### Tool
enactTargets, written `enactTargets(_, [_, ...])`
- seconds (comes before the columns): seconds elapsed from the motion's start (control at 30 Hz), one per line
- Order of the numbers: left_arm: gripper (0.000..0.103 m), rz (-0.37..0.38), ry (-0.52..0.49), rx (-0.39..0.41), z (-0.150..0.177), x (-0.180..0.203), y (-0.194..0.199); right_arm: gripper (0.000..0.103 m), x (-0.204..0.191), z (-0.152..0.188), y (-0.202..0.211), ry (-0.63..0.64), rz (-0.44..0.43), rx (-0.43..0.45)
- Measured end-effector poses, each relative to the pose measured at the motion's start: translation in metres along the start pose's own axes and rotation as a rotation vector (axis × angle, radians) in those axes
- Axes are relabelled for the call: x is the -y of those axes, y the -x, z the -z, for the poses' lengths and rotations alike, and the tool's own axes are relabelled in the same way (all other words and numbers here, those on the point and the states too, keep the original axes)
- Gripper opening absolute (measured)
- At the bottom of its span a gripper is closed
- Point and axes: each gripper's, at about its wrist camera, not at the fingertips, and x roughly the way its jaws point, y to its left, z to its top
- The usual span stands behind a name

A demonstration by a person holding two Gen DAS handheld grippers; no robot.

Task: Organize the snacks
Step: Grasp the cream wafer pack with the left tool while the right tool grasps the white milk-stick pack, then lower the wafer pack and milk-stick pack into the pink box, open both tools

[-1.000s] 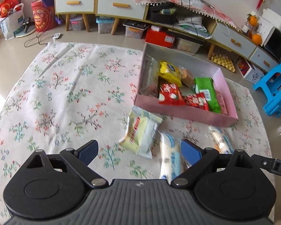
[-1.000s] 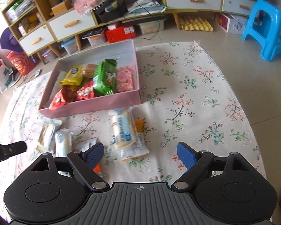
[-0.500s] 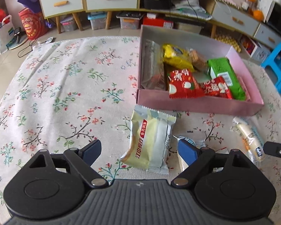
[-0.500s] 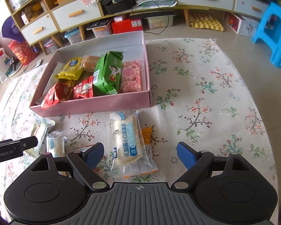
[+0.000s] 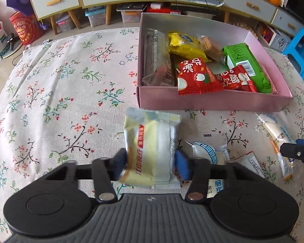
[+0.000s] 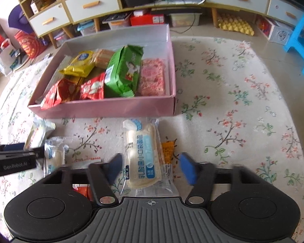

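My left gripper (image 5: 151, 165) is shut on a pale yellow snack pack (image 5: 150, 145) lying on the floral cloth in front of the pink box (image 5: 212, 101). The box holds yellow, red and green packs. My right gripper (image 6: 151, 169) is partly closed, its blurred jaws either side of a clear bread pack with blue print (image 6: 142, 154), with a gap on each side. The box shows in the right wrist view (image 6: 111, 107) just beyond that pack. The left gripper (image 6: 12, 158) enters that view at the left edge.
More loose packs lie on the cloth: a bread pack (image 5: 209, 154) right of the left gripper, an orange sachet (image 6: 169, 147), a small white sachet (image 5: 251, 162). A blue stool (image 6: 302, 40) and low cabinets (image 6: 91, 6) stand beyond the cloth.
Both grippers have moved forward and down onto their packs. The left jaws have closed on the yellow pack. The right jaws have narrowed around the bread pack.
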Motion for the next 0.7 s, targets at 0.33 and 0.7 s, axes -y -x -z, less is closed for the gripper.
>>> enactTargets(0.33, [0.044,0.082,0.061,0.004,-0.003,-0.020,0.015,0.030,0.015,0.001,0.019,-0.087,-0.066,0.012])
enactTargets(0.7, [0.044,0.142,0.128,0.055,-0.002,-0.027,0.035,0.030,0.044,0.005,0.045,-0.258,-0.120,0.069])
